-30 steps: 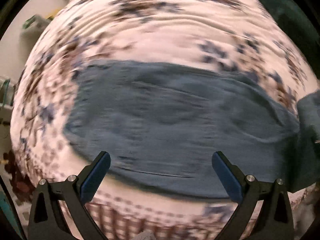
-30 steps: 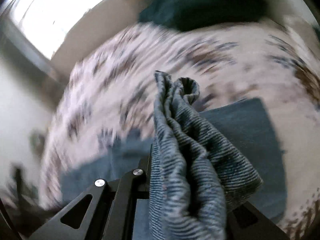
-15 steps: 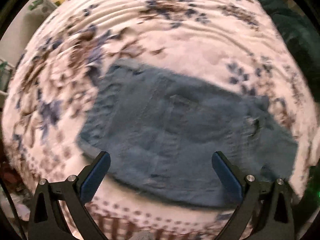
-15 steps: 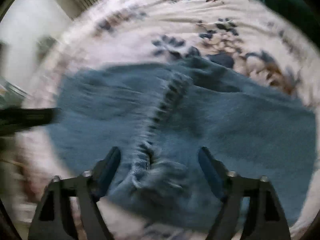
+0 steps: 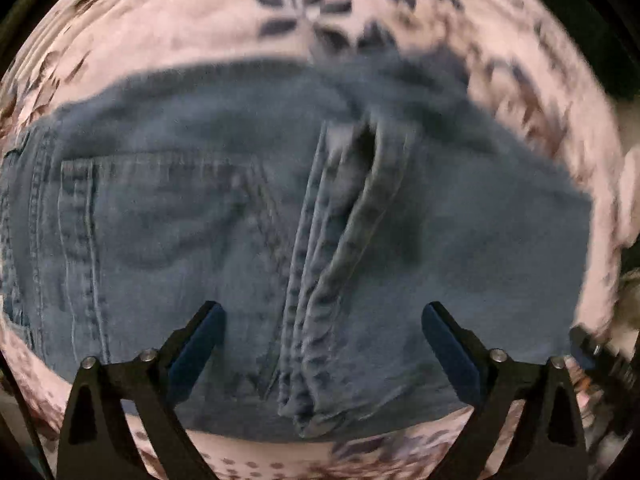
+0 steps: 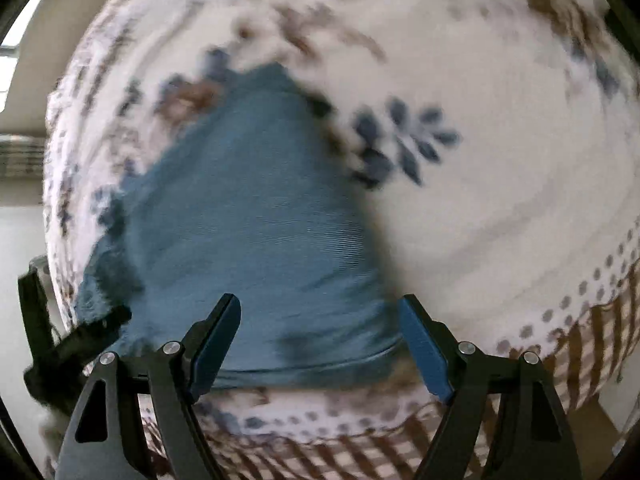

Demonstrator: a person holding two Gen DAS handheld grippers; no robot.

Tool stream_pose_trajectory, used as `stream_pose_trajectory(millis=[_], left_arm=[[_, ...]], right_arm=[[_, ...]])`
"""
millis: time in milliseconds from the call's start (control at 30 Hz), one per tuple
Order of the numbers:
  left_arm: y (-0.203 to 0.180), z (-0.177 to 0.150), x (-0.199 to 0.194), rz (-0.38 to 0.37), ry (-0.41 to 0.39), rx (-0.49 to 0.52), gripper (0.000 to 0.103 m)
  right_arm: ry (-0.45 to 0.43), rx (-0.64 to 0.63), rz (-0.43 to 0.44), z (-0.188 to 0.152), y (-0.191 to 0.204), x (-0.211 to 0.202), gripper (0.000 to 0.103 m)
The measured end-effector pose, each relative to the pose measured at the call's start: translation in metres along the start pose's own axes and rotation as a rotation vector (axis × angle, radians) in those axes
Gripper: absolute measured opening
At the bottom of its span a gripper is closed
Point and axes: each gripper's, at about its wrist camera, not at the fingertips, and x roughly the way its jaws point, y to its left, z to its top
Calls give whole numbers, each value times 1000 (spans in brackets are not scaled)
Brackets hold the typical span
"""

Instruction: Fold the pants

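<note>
Blue denim pants (image 5: 240, 240) lie folded on a floral bedspread (image 5: 200, 28). In the left wrist view a back pocket shows at the left and the leg hems (image 5: 320, 280) lie folded across the middle. My left gripper (image 5: 322, 340) is open and empty, just above the hems near the front edge. In the right wrist view the pants (image 6: 248, 232) stretch away from me. My right gripper (image 6: 320, 336) is open and empty over their near edge. The other gripper's tip (image 6: 80, 340) shows at the lower left of that view.
The bedspread (image 6: 500, 140) is white with blue and brown flowers and a checked border (image 6: 580, 352) at the front. A wall and floor show beyond the bed's left side in the right wrist view.
My right gripper let go of the bunched pant leg and now hovers open over the flat pants. My left gripper moved closer to the pants. The legs now lie folded over the seat.
</note>
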Motion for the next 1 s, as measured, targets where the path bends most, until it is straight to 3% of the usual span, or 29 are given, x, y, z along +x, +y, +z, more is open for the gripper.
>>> stream_pose_trajectory(millis=[133,267,433,600,767,900,1000], left_arm=[[3,-31,8,110,18,62,99],[6,-42,5,130,31,83,99],[11,-32,-3,99,38,42,99],[21,-30,-11,58,7,-16,99],[21,-34,4,108,28,21,99],[26,-37,-8,78,21,13,99],[47,-43,-38,3,-74,-64,99]], right_arm=[[151,-39,-60,-10,-25,34,83],[203,-79,-76,-13,-37,36,83],[207,-139,-112,-6,-27,25,83],[176,-123,-72,-4,-32,10,83],[247,-119,-103,-13,-49,46,83],[256,-99,-89,-11,-61,40,84],[225,-100,-103,-8,-62,24,84]])
